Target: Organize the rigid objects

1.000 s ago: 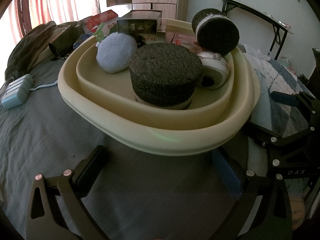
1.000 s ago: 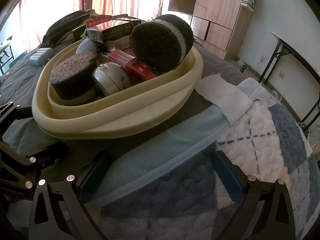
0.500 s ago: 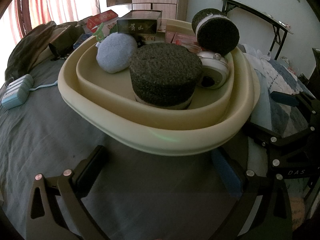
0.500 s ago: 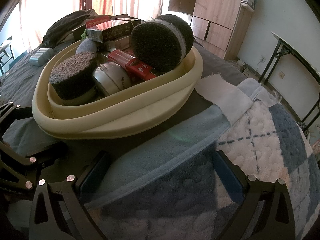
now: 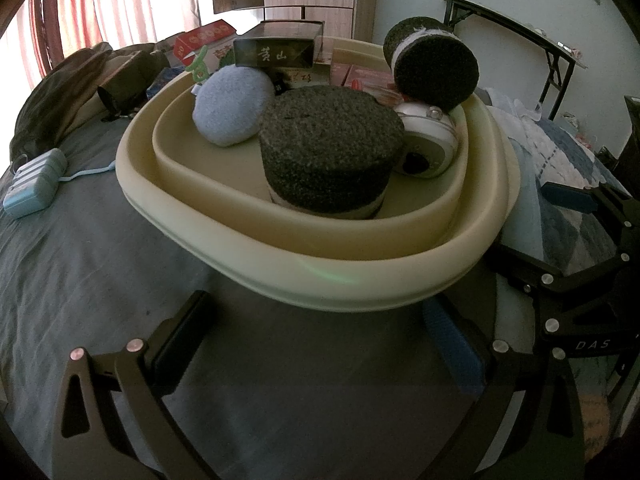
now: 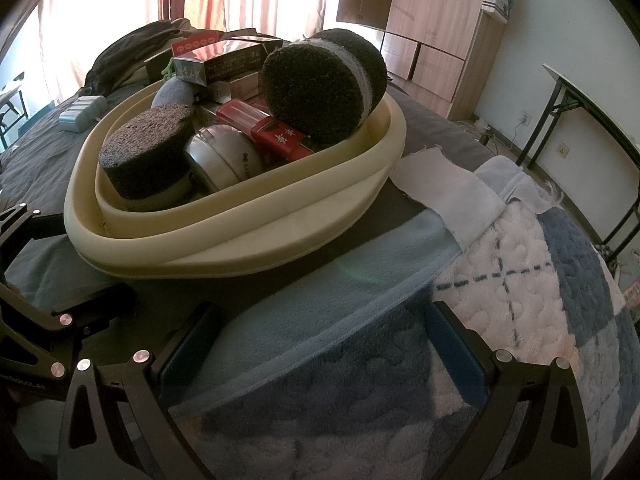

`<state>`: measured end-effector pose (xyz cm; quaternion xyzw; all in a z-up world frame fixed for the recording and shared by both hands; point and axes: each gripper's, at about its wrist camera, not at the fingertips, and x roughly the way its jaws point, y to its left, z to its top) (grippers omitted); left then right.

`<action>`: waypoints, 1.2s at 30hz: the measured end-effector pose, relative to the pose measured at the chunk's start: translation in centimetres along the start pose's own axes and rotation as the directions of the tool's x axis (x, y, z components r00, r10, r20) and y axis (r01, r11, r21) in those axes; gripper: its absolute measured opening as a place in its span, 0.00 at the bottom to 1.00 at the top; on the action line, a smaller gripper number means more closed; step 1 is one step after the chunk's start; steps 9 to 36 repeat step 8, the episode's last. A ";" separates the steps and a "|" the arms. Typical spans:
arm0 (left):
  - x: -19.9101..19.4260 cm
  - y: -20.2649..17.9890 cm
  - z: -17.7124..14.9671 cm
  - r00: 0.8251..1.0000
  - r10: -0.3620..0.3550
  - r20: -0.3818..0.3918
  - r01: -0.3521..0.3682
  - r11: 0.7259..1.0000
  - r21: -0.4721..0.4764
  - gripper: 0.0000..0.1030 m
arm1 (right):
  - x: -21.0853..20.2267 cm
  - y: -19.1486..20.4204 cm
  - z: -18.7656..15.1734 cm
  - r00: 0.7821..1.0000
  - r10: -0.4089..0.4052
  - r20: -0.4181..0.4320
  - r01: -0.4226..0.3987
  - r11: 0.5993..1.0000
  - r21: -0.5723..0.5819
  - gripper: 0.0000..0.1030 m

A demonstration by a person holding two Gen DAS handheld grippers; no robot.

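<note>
Cream oval plastic basin (image 5: 320, 280) on grey-sheeted bed (image 5: 100, 260), already loaded with dark foam cylinder (image 5: 328, 156), second dark foam roll (image 6: 320, 88), pale blue pad (image 5: 232, 104), white round case (image 6: 224, 156) and red box (image 6: 280, 136); left hand-held gripper (image 5: 320, 340) and right hand-held gripper (image 6: 320, 344) spread apart, empty; sorting seemingly near complete.

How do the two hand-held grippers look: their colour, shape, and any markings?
Both are black frames with silver round screw heads and triangular cut-outs in the two finger arms. The left hand-held gripper has one dark pad and one blue pad. The right hand-held gripper has dark blue pads; seen from the left wrist view, its frame carries white letters "DAS". No cables or sleeves show.
</note>
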<state>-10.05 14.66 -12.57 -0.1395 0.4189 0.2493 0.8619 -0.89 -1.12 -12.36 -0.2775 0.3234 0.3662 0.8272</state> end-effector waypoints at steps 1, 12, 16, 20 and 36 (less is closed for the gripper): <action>0.0 0.0 0.0 1.000 0.000 0.000 0.000 1.000 0.000 1.00 | 0.0 0.0 0.0 1.000 0.000 0.000 0.000 1.000 0.000 1.00; 0.0 0.0 0.0 1.000 0.001 0.000 -0.001 1.000 0.000 1.00 | 0.0 0.0 0.0 1.000 0.000 0.000 0.000 1.000 0.000 1.00; 0.0 0.0 0.0 1.000 0.001 0.000 -0.001 1.000 0.000 1.00 | 0.0 0.0 0.0 1.000 0.000 0.000 0.000 1.000 0.000 1.00; 0.0 0.0 0.0 1.000 0.001 0.000 -0.001 1.000 0.000 1.00 | 0.0 0.0 0.0 1.000 0.000 0.000 0.000 1.000 0.000 1.00; 0.0 0.0 0.0 1.000 0.001 0.000 -0.001 1.000 0.000 1.00 | 0.0 0.0 0.0 1.000 0.000 0.000 0.000 1.000 0.000 1.00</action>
